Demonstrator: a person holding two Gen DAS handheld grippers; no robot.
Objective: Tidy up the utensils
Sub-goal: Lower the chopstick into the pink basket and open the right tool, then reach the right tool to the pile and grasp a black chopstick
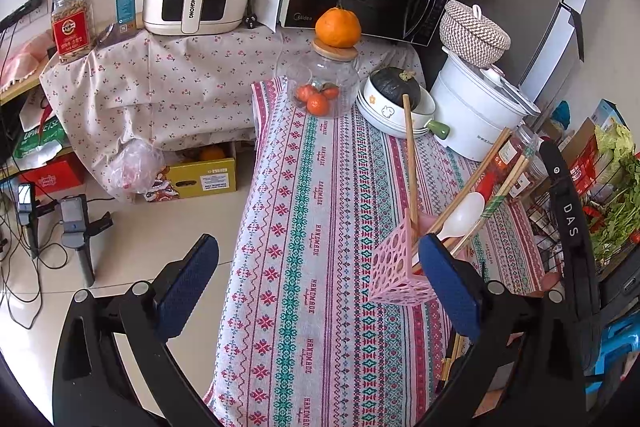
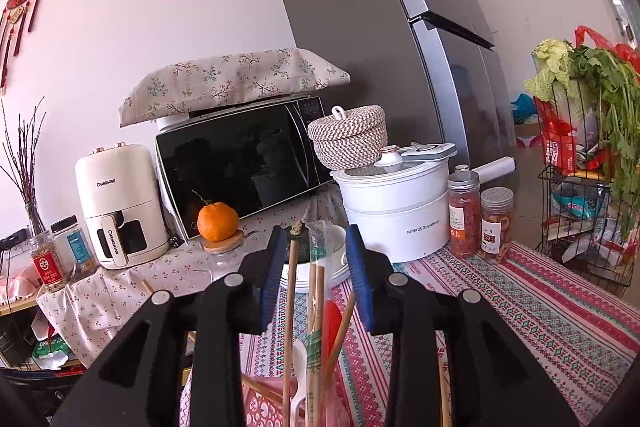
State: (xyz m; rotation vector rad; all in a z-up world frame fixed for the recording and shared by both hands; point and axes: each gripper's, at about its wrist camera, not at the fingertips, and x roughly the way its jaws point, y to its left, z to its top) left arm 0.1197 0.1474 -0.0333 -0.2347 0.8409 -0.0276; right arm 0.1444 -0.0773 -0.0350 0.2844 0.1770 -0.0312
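The pink holder [image 1: 394, 267] sits just beside the left gripper's [image 1: 320, 283] wide, empty fingers. The right gripper's [image 2: 316, 275] fingers stand parted around chopsticks [image 2: 290, 307], gripping none; a nudge could tip the holder.

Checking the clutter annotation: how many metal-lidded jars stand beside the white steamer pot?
2. In the right wrist view, the taller jar stands just right of the white steamer pot, the shorter jar right of that. Others may hide behind the pot.
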